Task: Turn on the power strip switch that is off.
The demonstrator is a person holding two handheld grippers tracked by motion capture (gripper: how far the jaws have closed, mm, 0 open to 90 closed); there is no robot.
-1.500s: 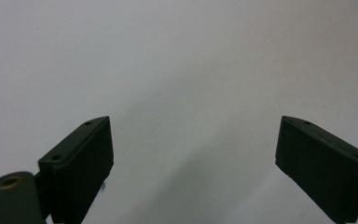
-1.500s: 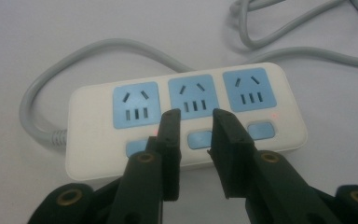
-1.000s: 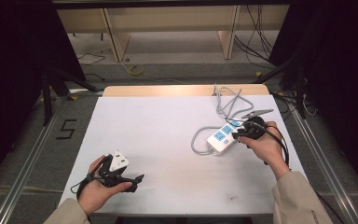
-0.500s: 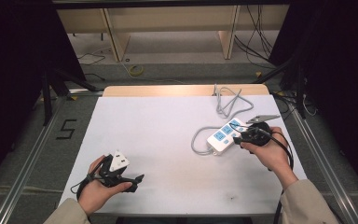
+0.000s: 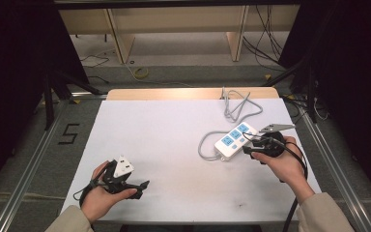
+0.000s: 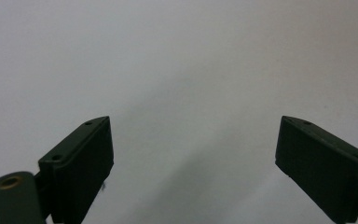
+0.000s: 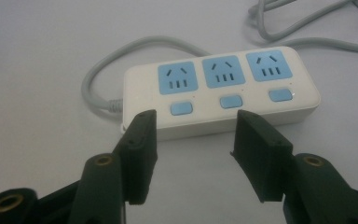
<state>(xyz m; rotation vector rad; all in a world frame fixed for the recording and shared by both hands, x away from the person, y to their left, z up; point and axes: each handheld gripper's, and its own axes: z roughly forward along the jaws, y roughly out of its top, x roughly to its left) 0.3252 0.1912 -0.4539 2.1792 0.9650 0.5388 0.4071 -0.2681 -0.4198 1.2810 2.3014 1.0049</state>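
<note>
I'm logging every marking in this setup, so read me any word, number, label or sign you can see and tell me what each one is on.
"5": a dark numeral marked on the grey floor left of the white-topped table.
White plastic power strip with three blue sockets and three blue buttons: no readable text or brand on its top face.
Any marks beside the buttons are too small to read.

High view: above, facing forward-down on table [image 5: 174,125]. Gripper views: close, low; share its white top, seemingly.
</note>
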